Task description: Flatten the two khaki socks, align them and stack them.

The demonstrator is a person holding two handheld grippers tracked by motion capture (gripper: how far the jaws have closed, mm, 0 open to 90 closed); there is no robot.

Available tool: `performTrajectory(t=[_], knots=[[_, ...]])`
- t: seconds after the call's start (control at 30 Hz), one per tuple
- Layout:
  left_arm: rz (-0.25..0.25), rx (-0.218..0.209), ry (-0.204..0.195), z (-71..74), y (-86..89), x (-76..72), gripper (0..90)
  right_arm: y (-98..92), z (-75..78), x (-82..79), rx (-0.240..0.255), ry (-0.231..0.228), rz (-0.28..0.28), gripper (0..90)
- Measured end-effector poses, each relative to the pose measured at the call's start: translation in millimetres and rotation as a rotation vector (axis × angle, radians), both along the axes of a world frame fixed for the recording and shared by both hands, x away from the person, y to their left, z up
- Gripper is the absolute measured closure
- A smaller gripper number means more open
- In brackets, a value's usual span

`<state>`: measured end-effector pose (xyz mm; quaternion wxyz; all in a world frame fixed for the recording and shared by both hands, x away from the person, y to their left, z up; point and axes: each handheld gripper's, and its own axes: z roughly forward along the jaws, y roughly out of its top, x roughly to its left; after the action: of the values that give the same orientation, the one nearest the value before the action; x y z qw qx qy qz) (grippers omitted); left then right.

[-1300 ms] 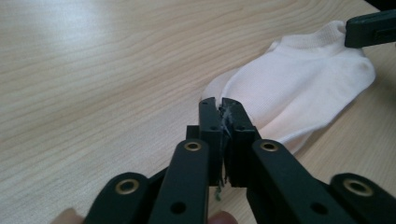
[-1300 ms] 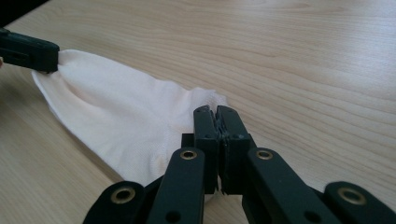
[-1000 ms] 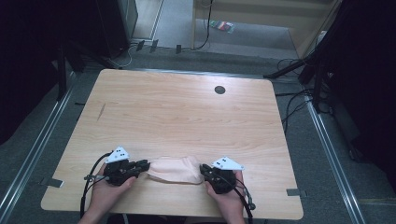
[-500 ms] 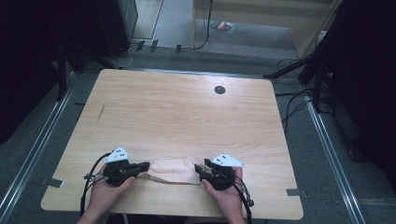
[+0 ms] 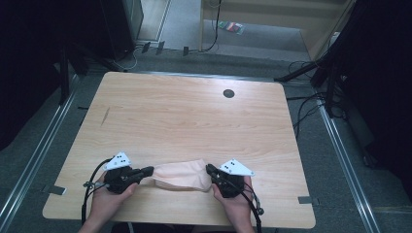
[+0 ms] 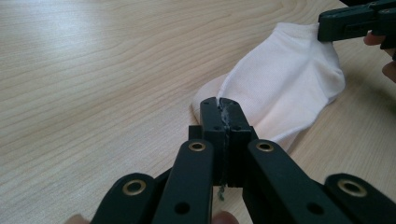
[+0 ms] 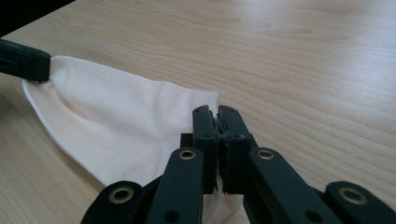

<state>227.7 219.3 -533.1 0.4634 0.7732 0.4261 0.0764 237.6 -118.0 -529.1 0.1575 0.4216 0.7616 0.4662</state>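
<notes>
On the near edge of the big wooden bench [image 5: 184,116] I see my two hands and one white sock [image 5: 180,175]. The bench is light wood with a small dark round hole [image 5: 228,93] far back on it. Around the bench is a grey floor [image 5: 39,145] with black cables [image 5: 303,104] lying on it.

The sock lies flat on the bench between my two grippers. In the high view it looks a bit pink, but in the gripper views it is white. It is stretched out sideways, one end to each gripper.

My left gripper [image 5: 148,170] is at the left end of the sock. In the left gripper view [image 6: 222,108] its fingers are squeezed tight together, and a thin bit of the sock's edge is pinched between them. I hold it low, just over the bench.

My right gripper [image 5: 210,169] is at the right end of the sock. In the right gripper view [image 7: 216,115] its fingers have just been closing and now stand pressed together right at the sock's edge. They look to be pinching the cloth there.

Each gripper has a grey plate on top and a black cable trailing back to my hands.
</notes>
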Motion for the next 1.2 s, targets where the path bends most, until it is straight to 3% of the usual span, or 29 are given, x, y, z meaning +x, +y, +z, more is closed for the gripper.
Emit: performTrajectory(t=[0.23, 0.3, 0.33, 0.4, 0.47, 0.53, 0.57, 0.63, 0.7, 0.73, 0.77, 0.9, 0.97, 1.07, 1.2], knots=[[0.015, 0.048, 0.026, -11.0, -6.4, 3.5, 90.0, 1.6, -10.1, 8.2, -0.028, 0.014, -0.029, 86.8], [0.039, 0.051, 0.018, -11.7, -6.3, 4.0, 80.3, 1.6, -11.3, 9.5, -0.025, 0.015, -0.028, 80.9], [0.059, 0.045, 0.008, -10.6, -5.0, 3.5, 72.7, 1.0, -11.3, 9.6, -0.015, 0.02, -0.035, 71.5], [0.075, -0.02, -0.009, -5.3, 0.4, 2.7, 68.6, 0.3, -7.3, 6.7, 0.014, 0.008, -0.063, 68.5], [0.088, -0.076, -0.023, 1.0, 3.7, 2.6, 68.0, 4.3, 1.4, 0.5, 0.08, 0.004, -0.031, 73.0], [0.087, -0.087, -0.027, 4.2, 2.3, 4.5, 71.2, 16.8, 8.1, -5.7, 0.143, 0.03, 0.036, 78.6], [0.077, -0.09, -0.028, 4.7, 0.3, 5.5, 73.3, 26.4, 8.9, -8.3, 0.151, 0.044, 0.072, 81.3], [0.036, -0.094, -0.03, 6.7, -5.3, 5.5, 81.2, 48.3, 5.5, -11.9, 0.138, 0.071, 0.128, 85.8], [-0.015, -0.094, -0.014, 8.5, -12.0, 5.6, 90.0, 78.4, -5.4, -13.4, 0.132, 0.133, 0.168, 89.7], [-0.02, -0.069, -0.002, 8.0, -15.4, 6.4, 90.0, 78.4, -5.4, -13.4, 0.132, 0.133, 0.168, 89.7], [0.001, -0.037, 0.04, 2.8, -18.5, 10.6, 90.0, 94.2, -10.8, -13.3, 0.126, 0.153, 0.187, 90.0], [0.035, -0.021, 0.087, -10.9, -19.3, 18.5, 90.0, 113.4, -18.0, -14.7, 0.084, 0.198, 0.219, 90.0], [0.062, 0.011, 0.094, -18.2, -19.6, 21.9, 90.0, 121.4, -24.4, -16.5, 0.015, 0.229, 0.24, 90.0], [0.095, 0.038, 0.088, -20.1, -18.4, 24.7, 90.0, 119.3, -27.1, -15.6, 0.028, 0.261, 0.241, 90.0], [0.136, 0.055, 0.091, -20.5, -10.9, 24.1, 90.0, 119.8, -25.8, -19.6, -0.024, 0.207, 0.241, 90.0]])
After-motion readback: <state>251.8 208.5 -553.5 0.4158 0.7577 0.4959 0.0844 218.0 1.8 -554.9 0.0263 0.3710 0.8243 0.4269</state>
